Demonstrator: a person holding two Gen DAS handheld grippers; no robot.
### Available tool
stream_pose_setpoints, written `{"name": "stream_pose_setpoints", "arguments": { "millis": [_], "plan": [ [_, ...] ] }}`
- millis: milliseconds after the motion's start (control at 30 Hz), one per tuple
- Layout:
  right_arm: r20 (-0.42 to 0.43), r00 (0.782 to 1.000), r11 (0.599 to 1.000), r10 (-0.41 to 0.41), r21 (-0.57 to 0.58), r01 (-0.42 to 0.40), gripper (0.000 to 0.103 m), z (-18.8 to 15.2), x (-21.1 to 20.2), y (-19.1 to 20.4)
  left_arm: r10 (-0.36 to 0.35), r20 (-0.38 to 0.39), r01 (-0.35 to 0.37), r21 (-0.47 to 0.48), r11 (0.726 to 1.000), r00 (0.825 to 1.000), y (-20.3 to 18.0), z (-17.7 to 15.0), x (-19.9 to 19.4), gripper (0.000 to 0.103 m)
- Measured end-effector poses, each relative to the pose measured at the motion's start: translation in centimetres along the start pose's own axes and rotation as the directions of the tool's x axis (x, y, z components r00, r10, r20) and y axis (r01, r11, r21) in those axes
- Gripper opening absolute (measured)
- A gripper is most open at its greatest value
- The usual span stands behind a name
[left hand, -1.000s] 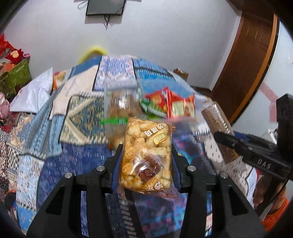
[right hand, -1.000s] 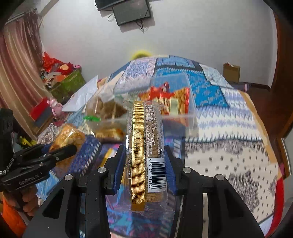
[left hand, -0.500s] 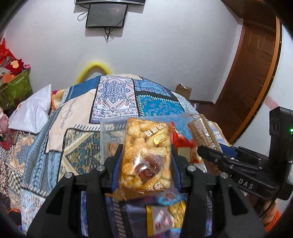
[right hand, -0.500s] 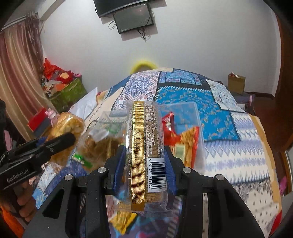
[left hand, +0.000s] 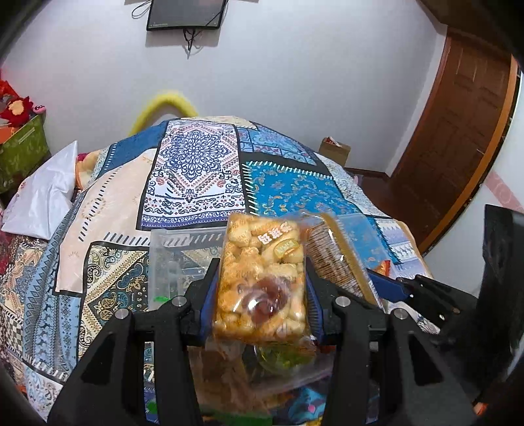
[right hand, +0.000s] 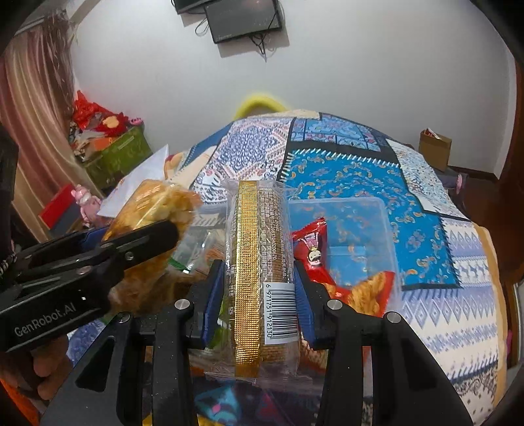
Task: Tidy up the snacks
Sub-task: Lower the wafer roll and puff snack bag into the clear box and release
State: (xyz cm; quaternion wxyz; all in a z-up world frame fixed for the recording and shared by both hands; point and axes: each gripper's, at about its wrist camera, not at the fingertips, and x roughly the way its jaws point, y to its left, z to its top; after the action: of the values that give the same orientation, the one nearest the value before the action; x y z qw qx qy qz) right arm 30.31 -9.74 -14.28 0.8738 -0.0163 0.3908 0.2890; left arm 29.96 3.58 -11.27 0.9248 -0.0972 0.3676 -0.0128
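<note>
At upper centre you see a wall-mounted screen; a wooden door stands right, a white pillow left.

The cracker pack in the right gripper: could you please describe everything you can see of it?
The cracker pack is a long, clear plastic sleeve of stacked round crackers with a gold strip down its length, small print and a white barcode label near its lower end. It stands lengthwise between the blue pads of the right gripper, which is shut on its sides. It hangs above the bed, in front of a clear plastic box.
</note>
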Motion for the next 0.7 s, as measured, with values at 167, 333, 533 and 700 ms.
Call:
{"name": "stream_pose_setpoints", "arguments": {
  "millis": [167, 333, 533, 700],
  "plan": [
    [0.003, 1.000, 0.999, -0.007, -0.040, 0.007, 0.039, 0.2, -0.2, 0.7, 0.006, 0.003, -0.007, 0.015, 1.000, 1.000, -0.7, -0.2, 0.6, 0.051],
    [0.002, 1.000, 1.000, 0.005, -0.023, -0.005, 0.040, 0.2, -1.1, 0.4, -0.008, 0.026, 0.007, 0.021, 1.000, 1.000, -1.0, -0.1, -1.0, 0.052],
    [0.028, 1.000, 0.999, 0.011, -0.031, -0.010, 0.044, -0.3, -3.7, 0.7, -0.010, 0.061, 0.008, 0.022, 1.000, 0.998, -0.7, -0.3, -4.7, 0.053],
    [0.050, 0.999, 0.998, 0.019, -0.055, -0.016, 0.050, -1.3, -6.3, 1.5, -0.003, 0.077, 0.000, 0.032, 0.999, 0.997, -0.2, -1.7, -7.9, 0.056]
  ]
}}
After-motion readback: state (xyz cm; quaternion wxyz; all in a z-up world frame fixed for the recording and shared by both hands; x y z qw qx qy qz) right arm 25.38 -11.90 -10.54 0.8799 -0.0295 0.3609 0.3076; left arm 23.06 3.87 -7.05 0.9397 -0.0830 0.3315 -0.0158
